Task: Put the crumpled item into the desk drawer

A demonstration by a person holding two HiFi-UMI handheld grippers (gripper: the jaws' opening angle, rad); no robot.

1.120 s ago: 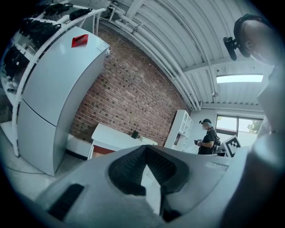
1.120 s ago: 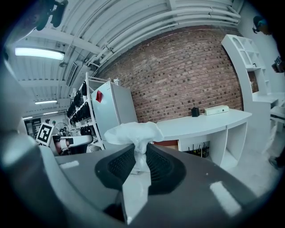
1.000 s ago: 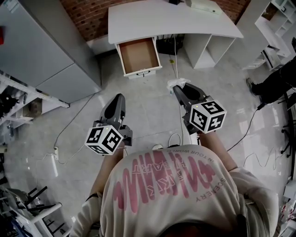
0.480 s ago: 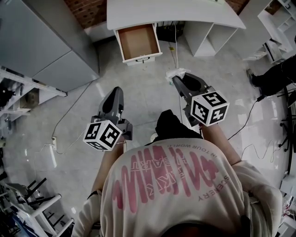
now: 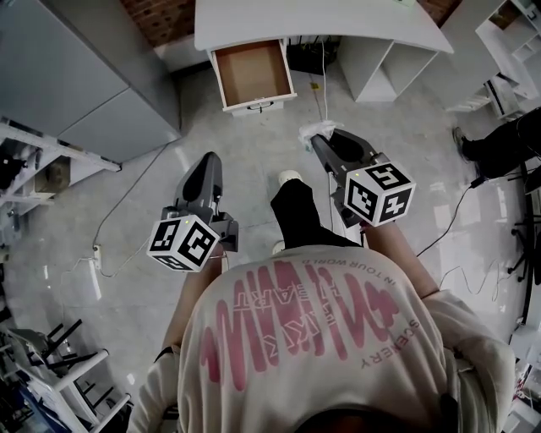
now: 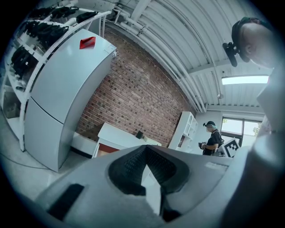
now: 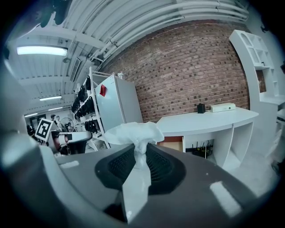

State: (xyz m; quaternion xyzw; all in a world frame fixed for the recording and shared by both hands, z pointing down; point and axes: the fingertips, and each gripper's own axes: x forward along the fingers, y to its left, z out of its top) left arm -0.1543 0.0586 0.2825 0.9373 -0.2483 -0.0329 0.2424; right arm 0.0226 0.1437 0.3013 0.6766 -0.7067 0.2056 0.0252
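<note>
My right gripper (image 5: 316,138) is shut on a crumpled white item (image 5: 314,129), held over the floor short of the desk. In the right gripper view the crumpled item (image 7: 134,133) bulges out above the jaws, and a pinched strip runs down between them. The white desk (image 5: 338,24) stands ahead with its drawer (image 5: 252,74) pulled open, brown inside and with nothing in it. The drawer (image 7: 172,144) also shows past the right jaws. My left gripper (image 5: 207,166) hangs lower left, its jaws (image 6: 145,149) shut with nothing in them.
A tall grey cabinet (image 5: 84,76) stands left of the desk, white shelving (image 5: 507,42) to the right. Cables (image 5: 127,228) trail over the floor and under the desk. My dark trouser leg (image 5: 296,211) is stepping between the grippers. Another person (image 5: 507,144) is at the right edge.
I have walked towards the desk; the drawer and desk have slid towards the top of the head view. A leg has swung forward between the grippers. The right gripper still holds the crumpled item.
</note>
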